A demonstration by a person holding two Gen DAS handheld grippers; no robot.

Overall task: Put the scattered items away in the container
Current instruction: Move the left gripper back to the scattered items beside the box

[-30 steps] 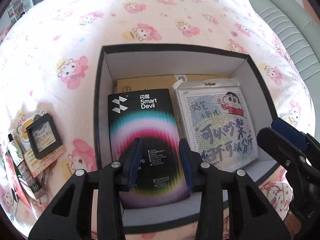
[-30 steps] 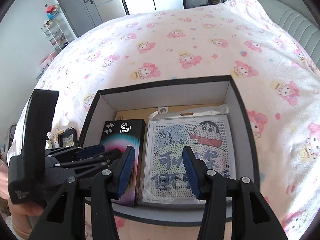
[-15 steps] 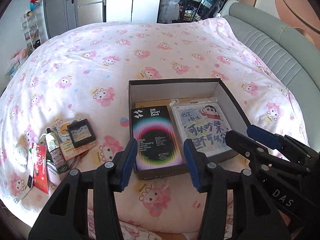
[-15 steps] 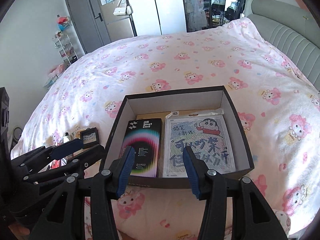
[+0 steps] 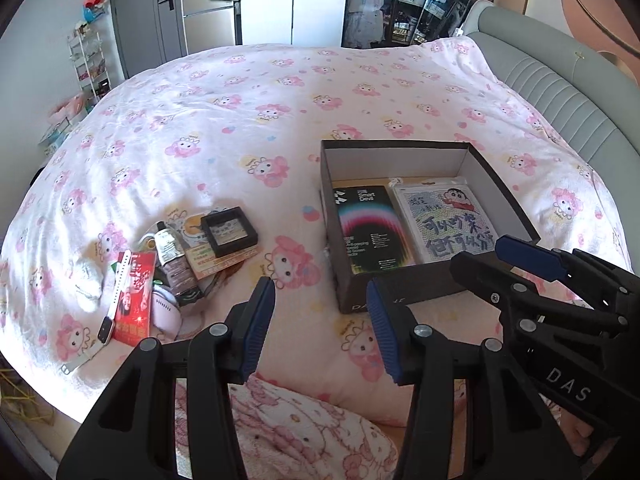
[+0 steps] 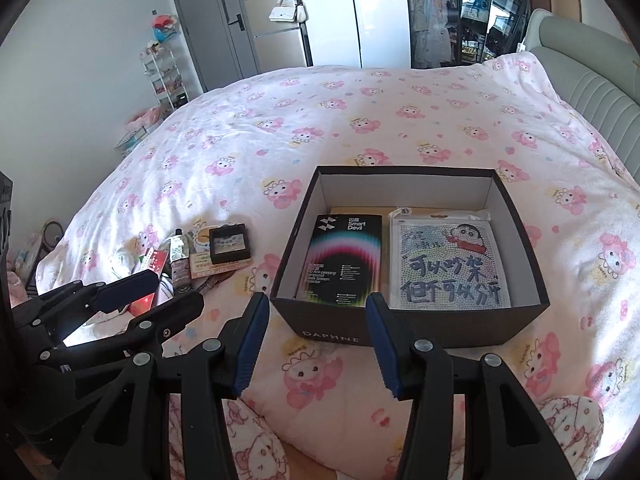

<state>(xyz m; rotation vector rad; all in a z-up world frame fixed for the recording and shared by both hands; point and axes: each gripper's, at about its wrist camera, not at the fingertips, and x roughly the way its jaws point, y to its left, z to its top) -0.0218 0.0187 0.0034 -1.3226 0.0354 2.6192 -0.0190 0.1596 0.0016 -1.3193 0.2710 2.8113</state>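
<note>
Now you are hovering both grippers over open bedspread (image 5: 224, 128) short of the box (image 6: 404, 326), its near wall just beyond your right gripper (image 6: 314, 346). Your left gripper (image 5: 322, 326), jaws just widened, and the right are both gaping, gripping nothing; the scattered pile (image 5: 176, 256) is lying beyond the left fingers (image 5: 260, 324), leftward.

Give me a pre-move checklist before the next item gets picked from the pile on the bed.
1. Left hand-held gripper empty, jaws apart: ok.
2. Right hand-held gripper empty, jaws apart: ok.
3. Box open, with free room along its far wall: ok.
4. Smart Devil package and cartoon bead kit lie flat inside: ok.
5. Pile reachable: black framed case sits on top, exposed: ok.
6. Bottle and red packet overlap other items, clean single grasp: cannot tell.
</note>
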